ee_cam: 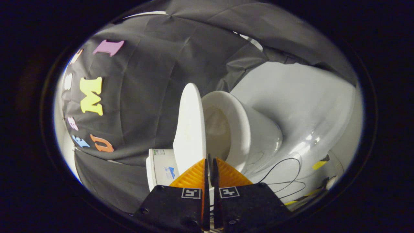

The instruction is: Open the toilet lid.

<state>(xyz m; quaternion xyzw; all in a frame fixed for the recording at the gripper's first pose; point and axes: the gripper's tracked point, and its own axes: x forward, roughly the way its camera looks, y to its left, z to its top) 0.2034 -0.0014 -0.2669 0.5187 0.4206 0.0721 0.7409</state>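
Observation:
The view is rolled sideways. The white toilet lid (190, 129) is lifted away from the seat and bowl (237, 129), leaving a wedge-shaped gap in which the bowl's inside shows. The lid's rim runs down into my gripper (210, 161). Its two fingers stand almost together, with only a thin slit between them, and pinch that rim. The lid's lower end is hidden behind the fingers. The toilet's white tank (161, 168) sits just behind the lid, beside the left finger.
Black booth cloth (145, 97) hangs behind the lid and tank. A pale glossy floor (307, 103) spreads out beyond the bowl. Thin black cables (284, 176) and yellow-black tape (318, 165) lie on it by the toilet's base.

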